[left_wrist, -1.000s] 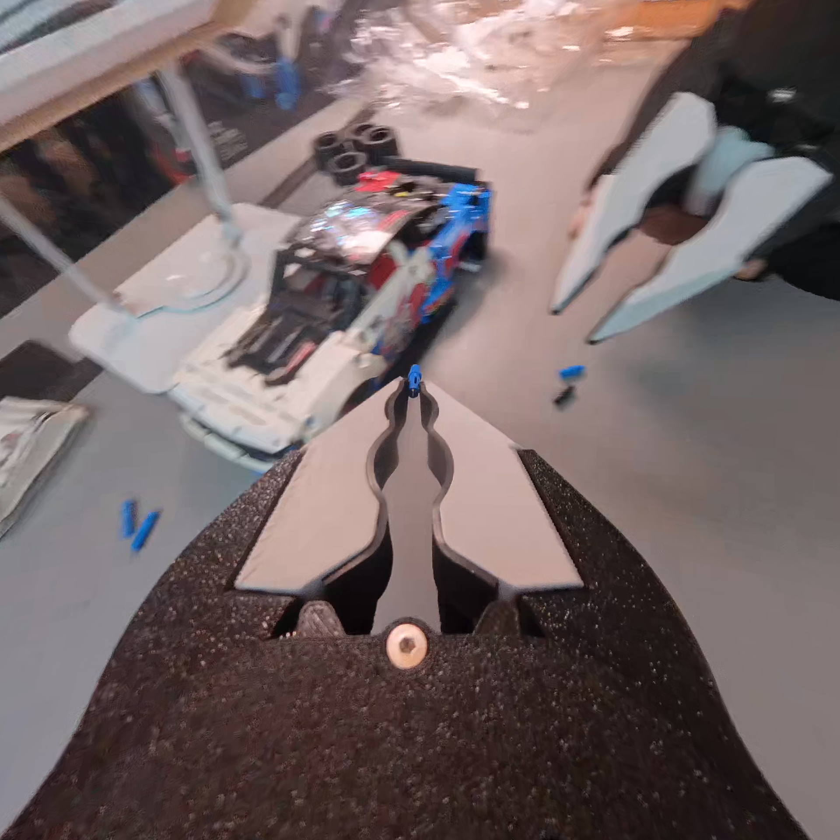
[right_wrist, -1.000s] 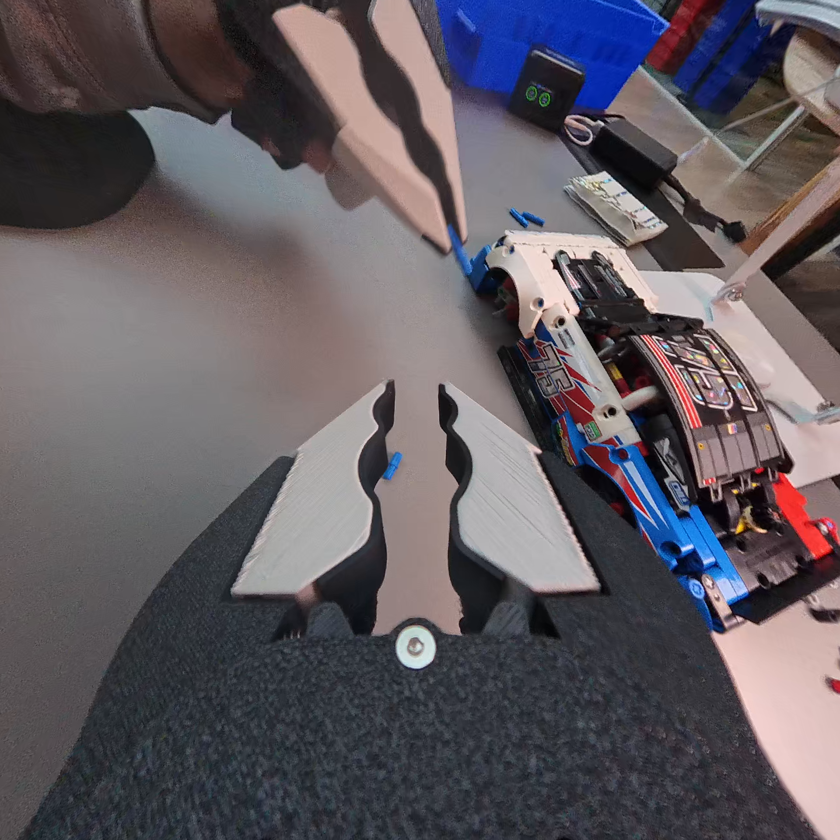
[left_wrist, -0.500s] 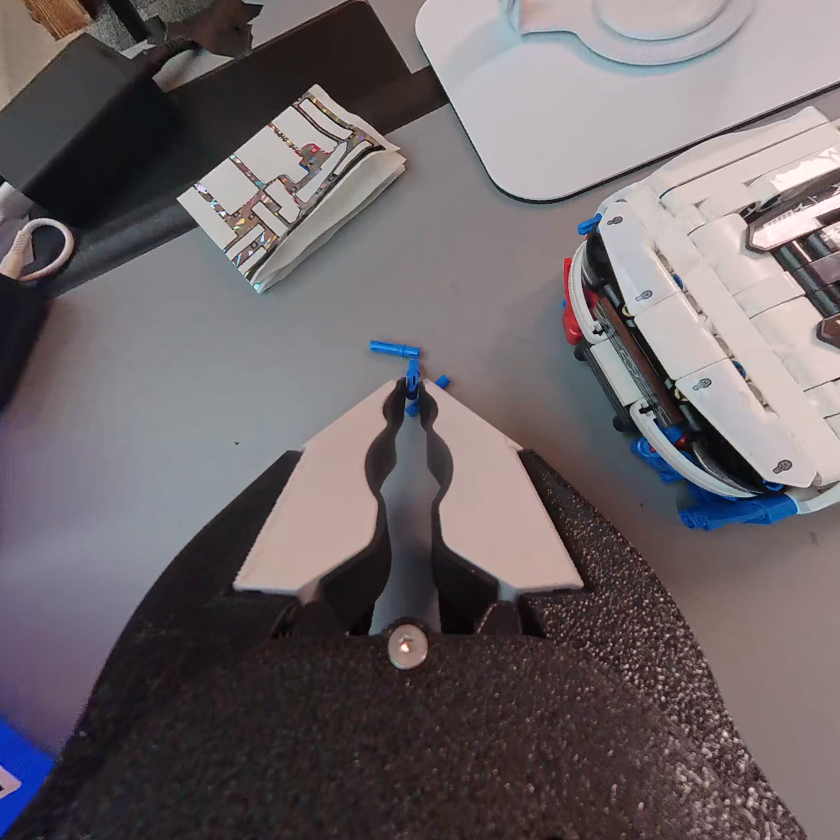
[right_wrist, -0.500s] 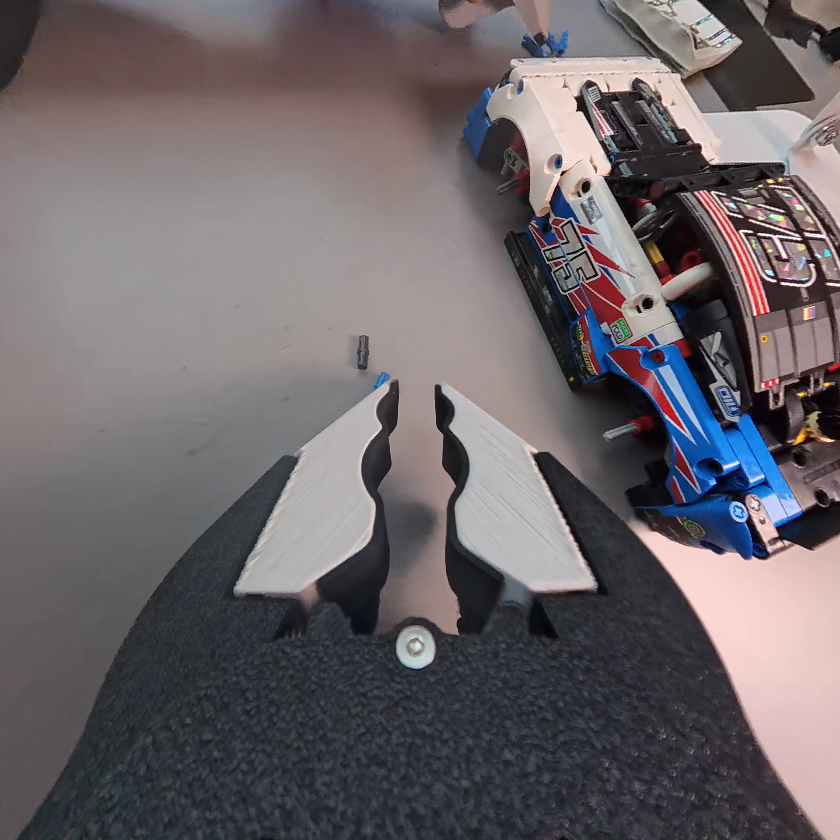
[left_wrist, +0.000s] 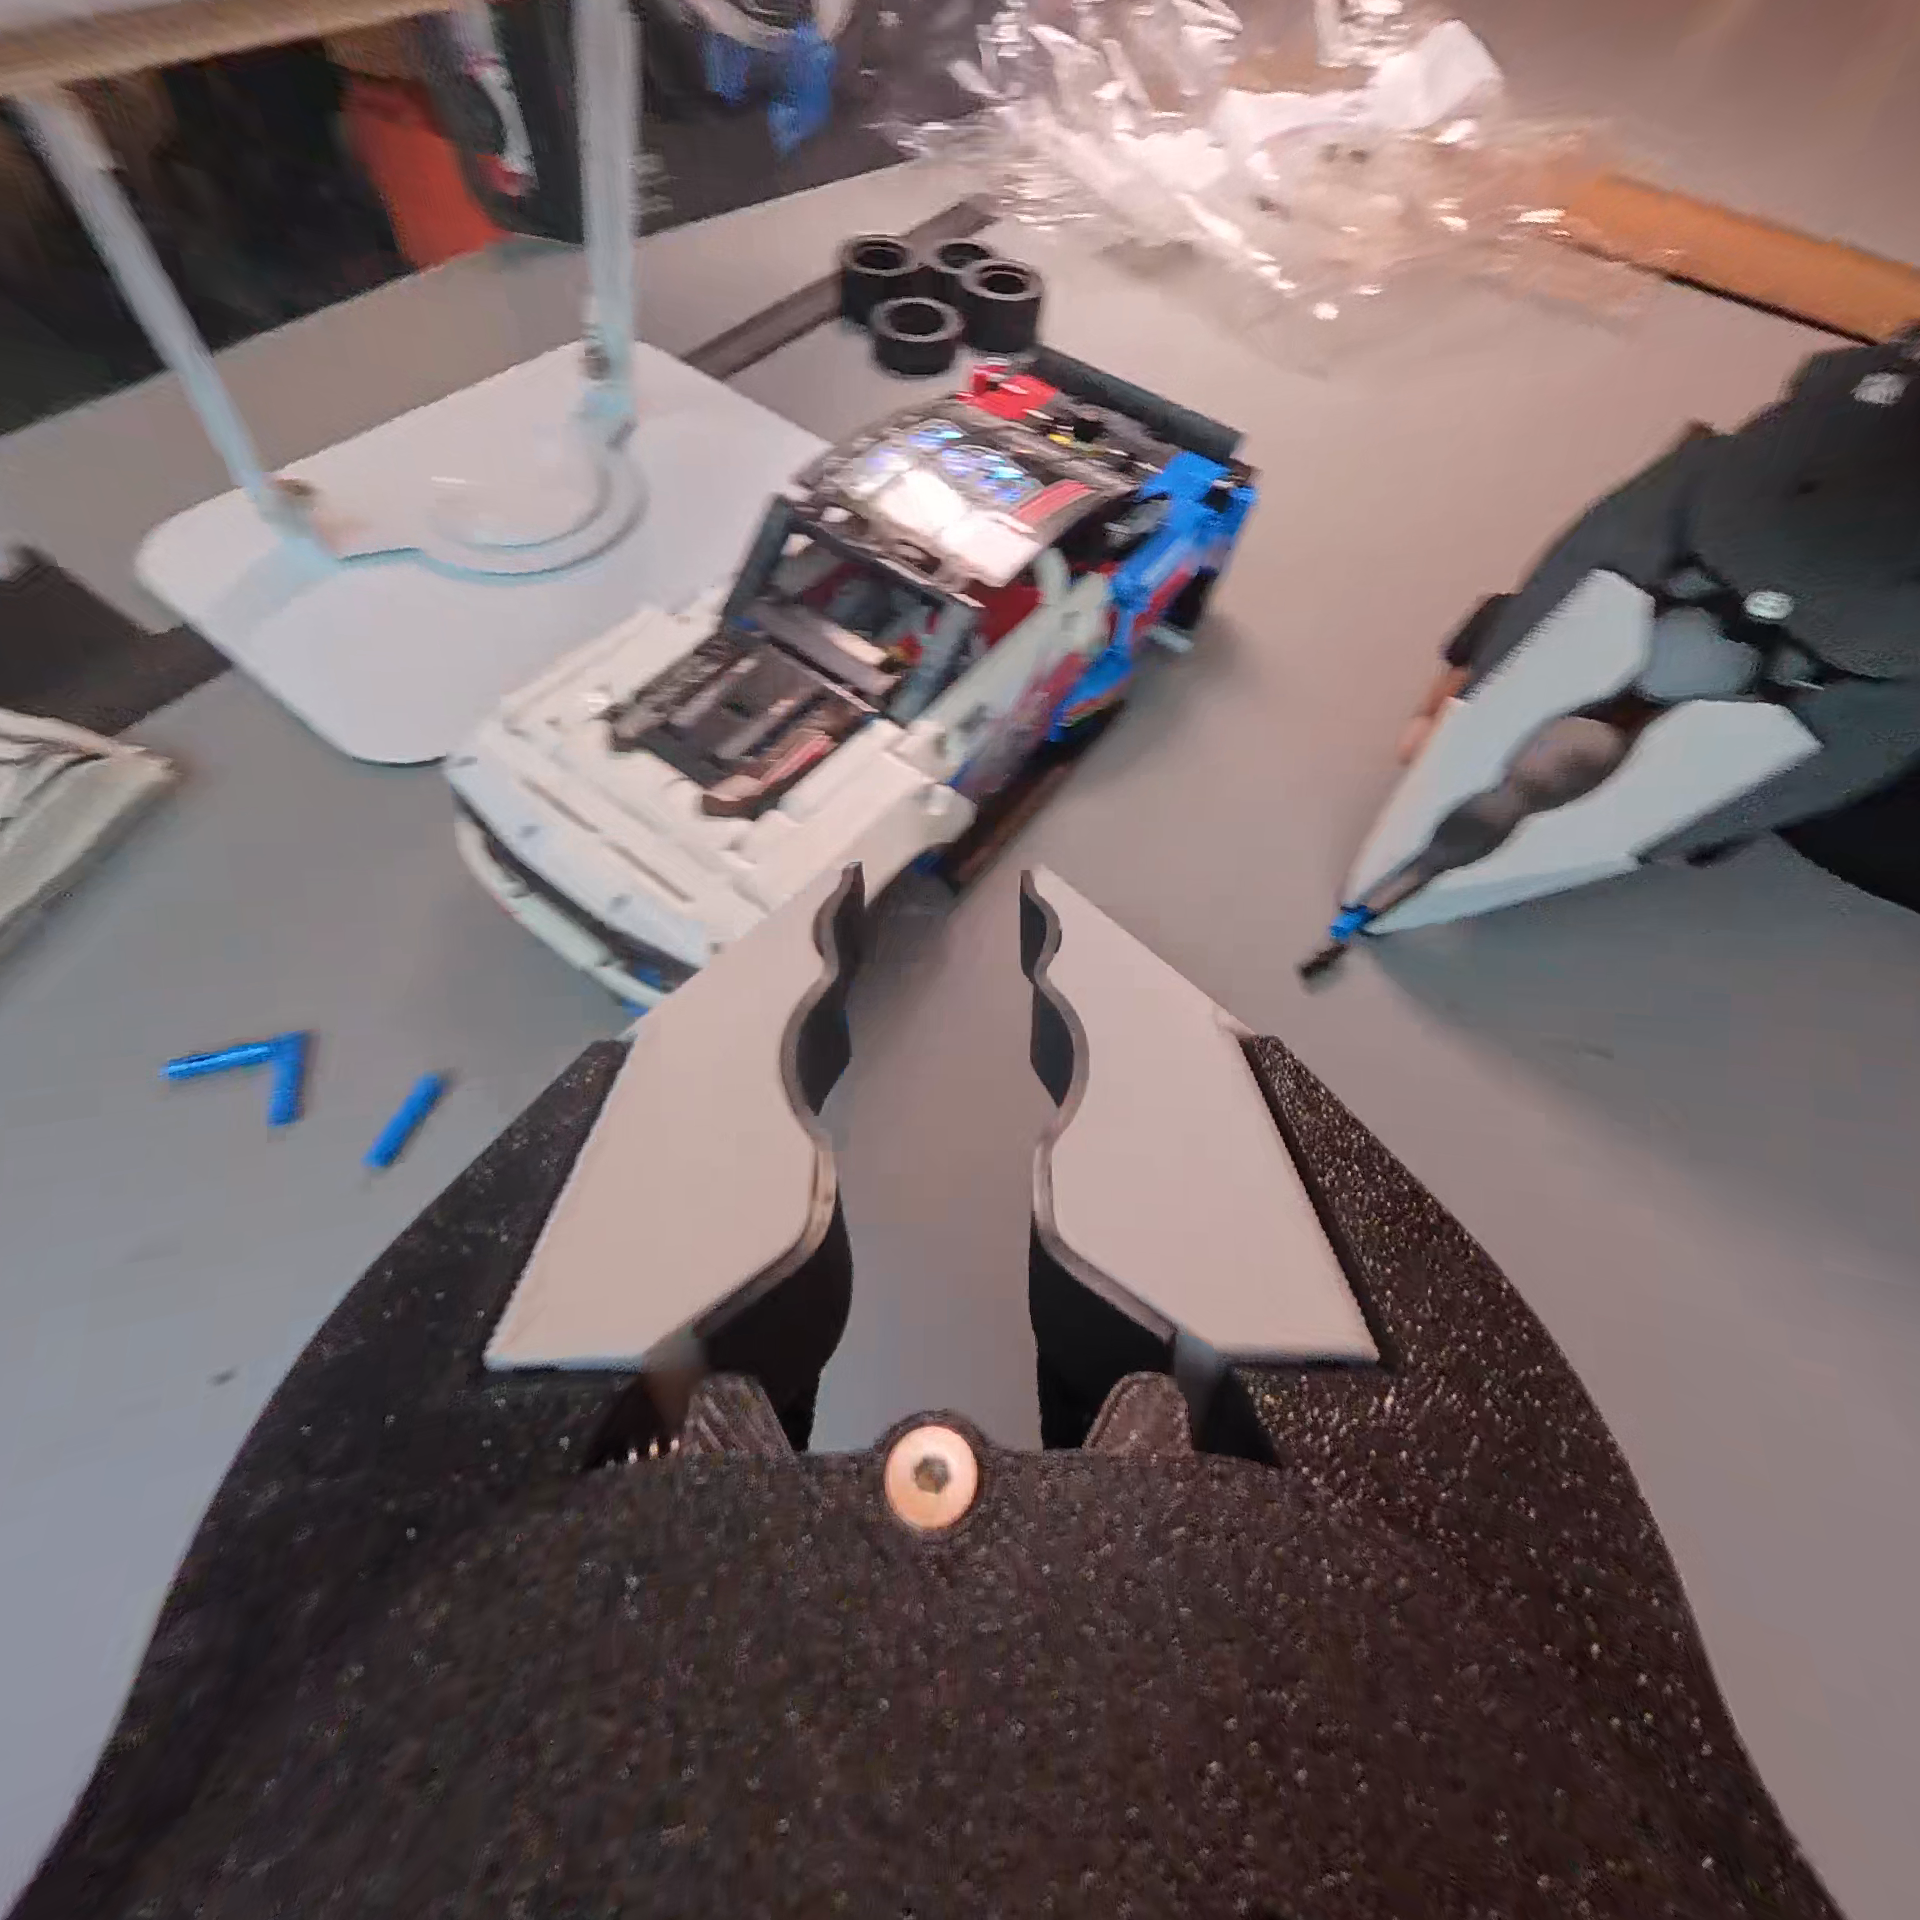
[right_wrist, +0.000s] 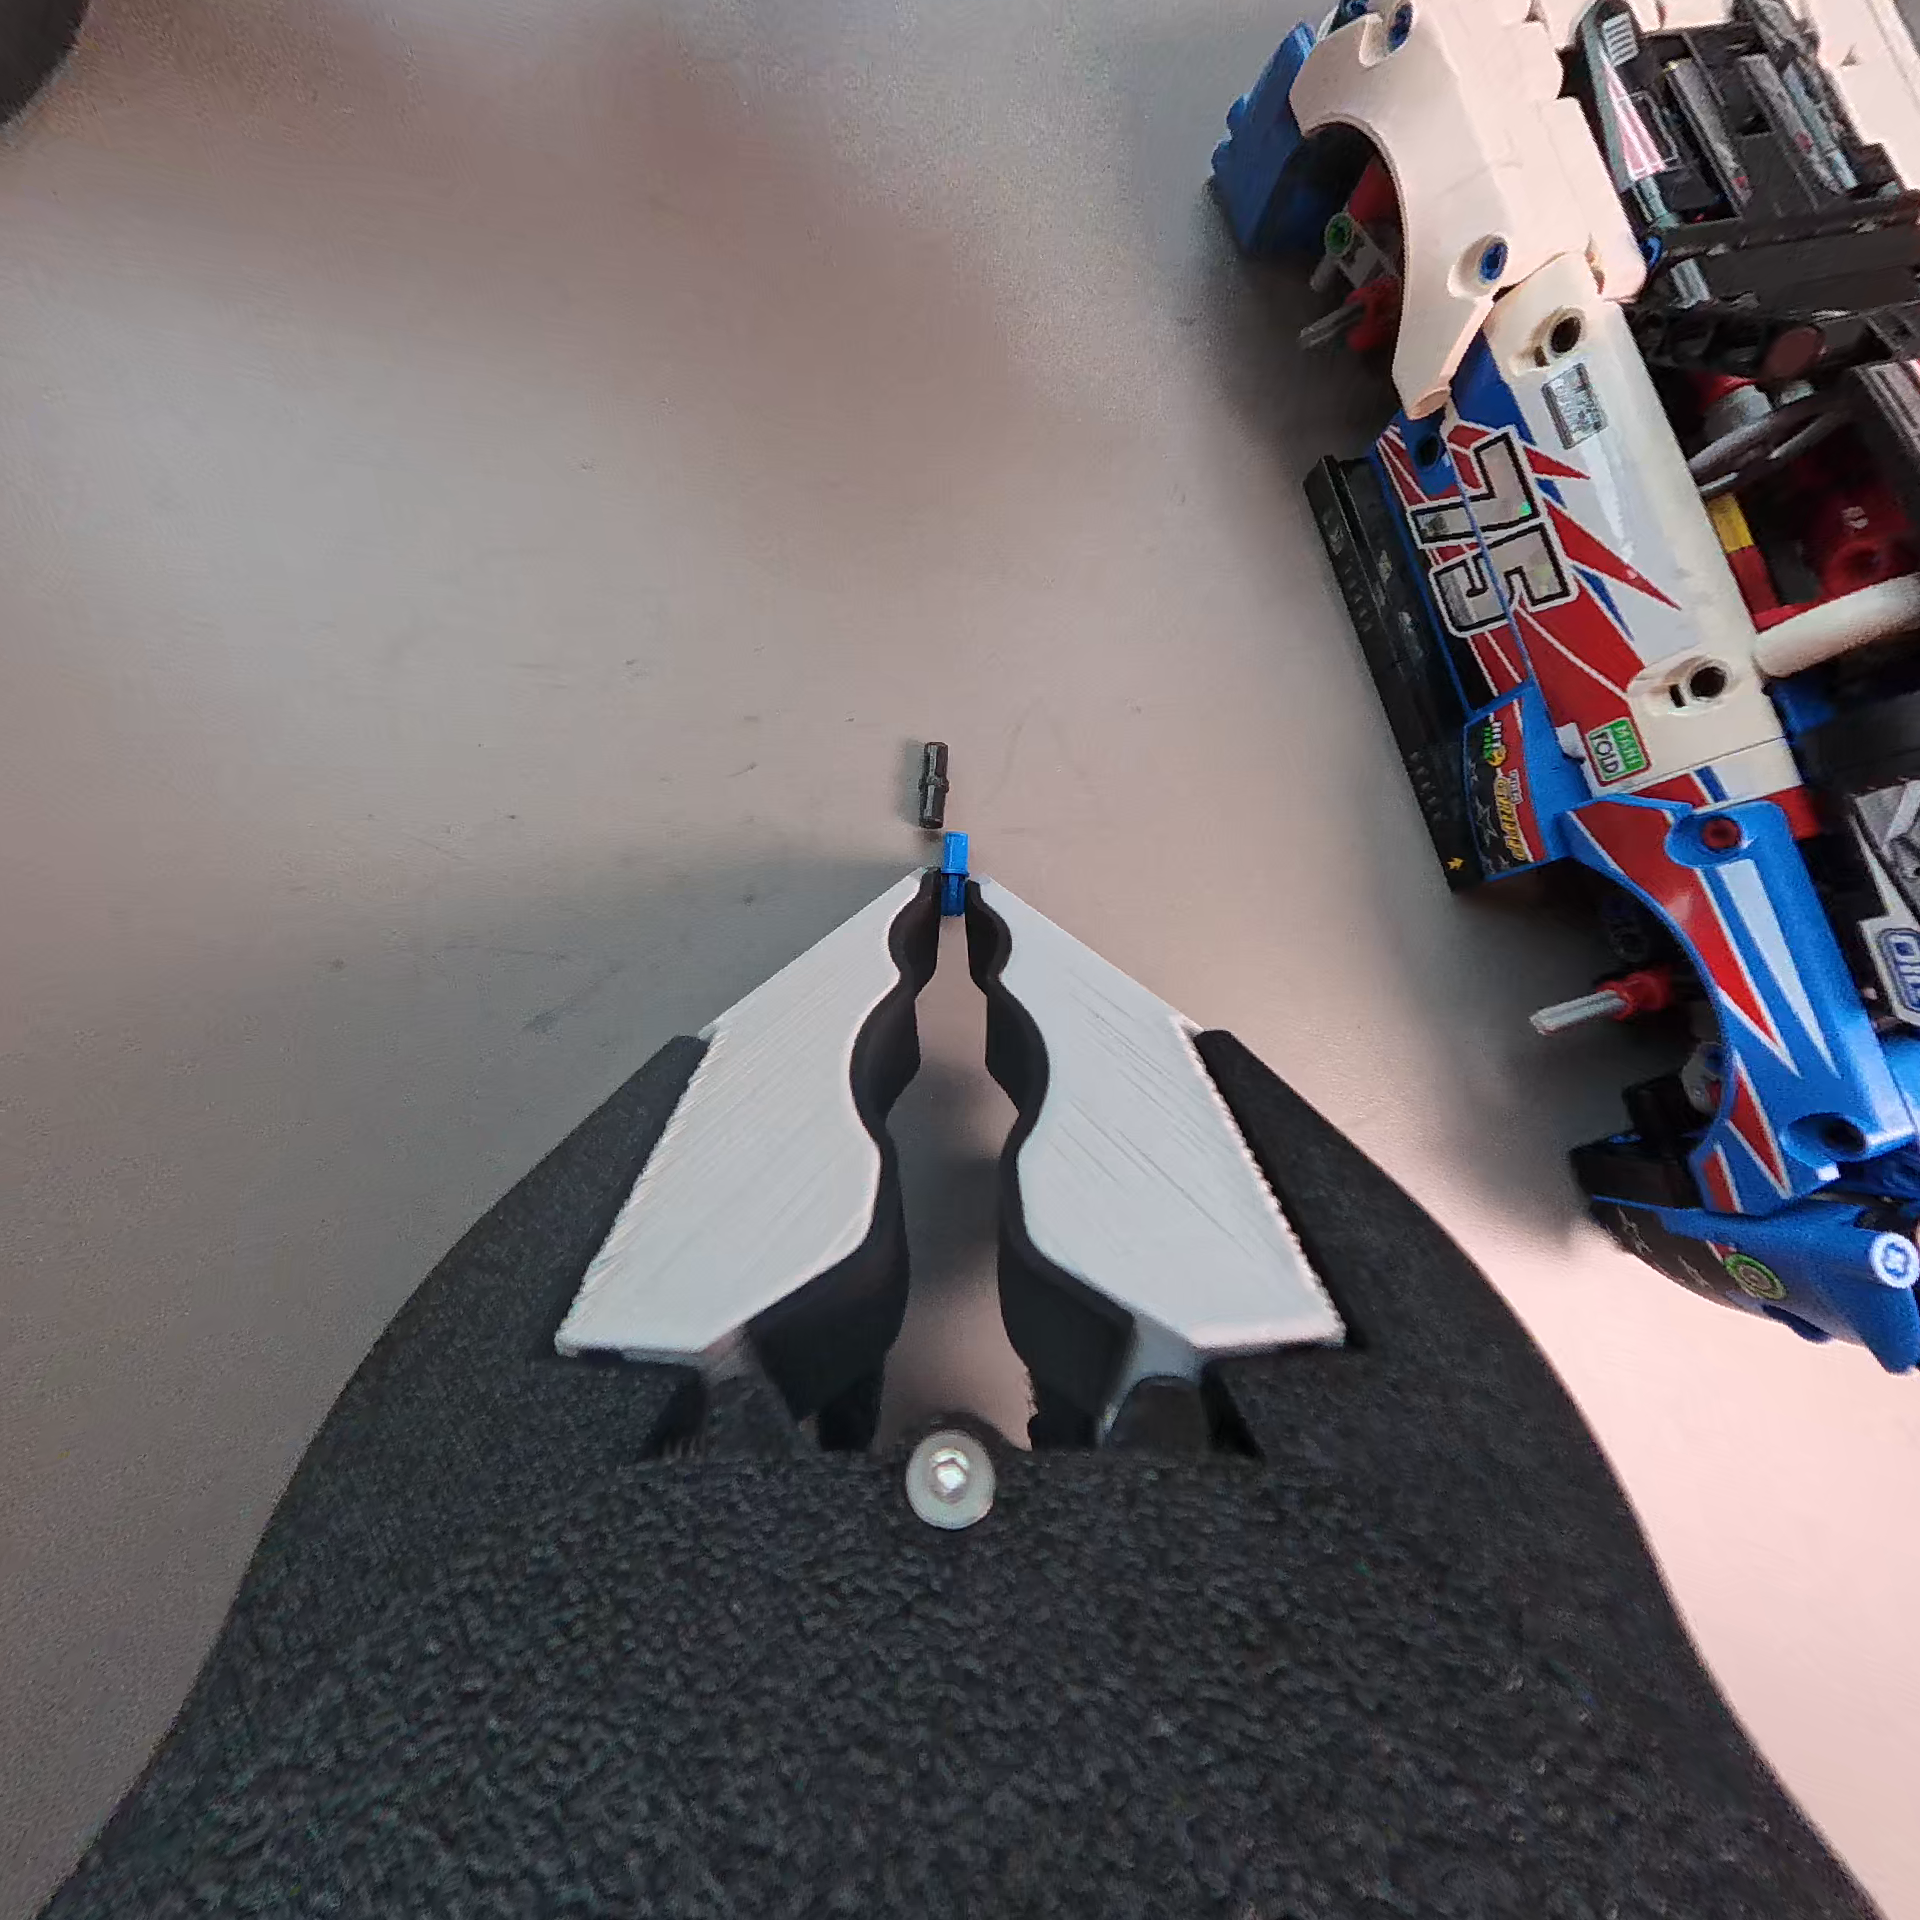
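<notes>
Right gripper (right_wrist: 953, 878) first, since it's the close-up one: its jaws are pinched nearly together at the tips and clamped on a tiny blue pin (right_wrist: 953, 858), which pokes out just past the tips, right down at the grey desk (right_wrist: 520, 468). Just beyond that pin, almost touching it, a small black pin (right_wrist: 933, 784) lies flat on the desk. Off to the right of both sits the toy brick race car (right_wrist: 1621, 582), white up front, blue and red along the flank, lying apart from the gripper.

Left gripper (left_wrist: 940, 888): jaws spread well apart, nothing between them, hanging above the desk with the white nose of the car (left_wrist: 831, 707) just past the tips. To its left on the desk are three loose blue pins (left_wrist: 275, 1065), two touching in a V and one just beside them. Over to the right you can see the other gripper tip-down on the desk with the blue bit at its point.

Farther back: a white flat base plate (left_wrist: 343, 592) with thin metal legs standing on it, left of the car. Behind the car, four black tyres (left_wrist: 935, 301) bunched together, then a heap of crumpled clear plastic (left_wrist: 1247, 145). A folded sheet (left_wrist: 52, 800) peeks in at the left edge.
</notes>
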